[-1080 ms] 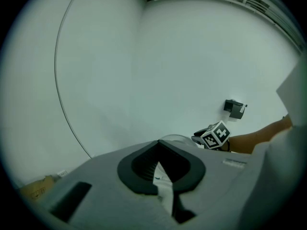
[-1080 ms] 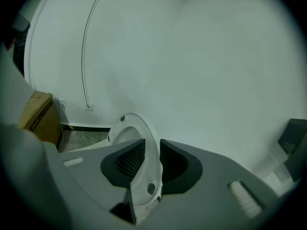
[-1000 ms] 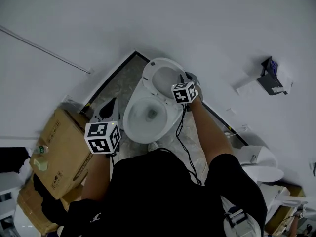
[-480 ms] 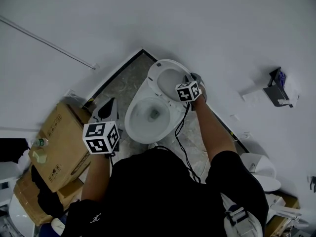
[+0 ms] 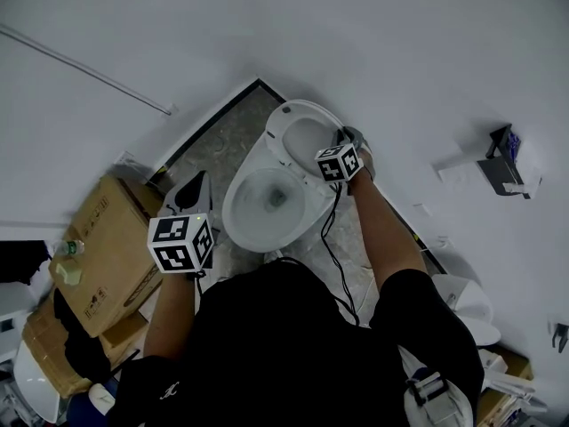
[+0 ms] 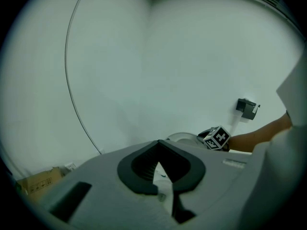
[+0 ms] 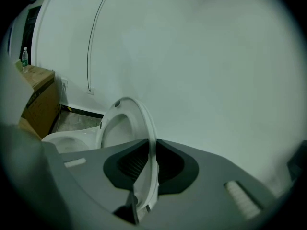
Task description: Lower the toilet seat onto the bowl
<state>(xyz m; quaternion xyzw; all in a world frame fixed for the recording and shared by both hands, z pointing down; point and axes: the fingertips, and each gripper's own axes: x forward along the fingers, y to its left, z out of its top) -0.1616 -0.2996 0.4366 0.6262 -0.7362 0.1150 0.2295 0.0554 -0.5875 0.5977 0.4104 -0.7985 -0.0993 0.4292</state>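
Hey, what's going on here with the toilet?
A person holds a gripper in each hand. The right gripper has the rim of the raised toilet seat between its jaws, which have just been closing and now press on it. The seat stands upright, not yet lowered onto the bowl. The left gripper hangs beside the bowl, jaws together, holding nothing.

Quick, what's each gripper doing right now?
Left gripper: closed, empty.
Right gripper: fingers just closed further, gripping the raised toilet seat.
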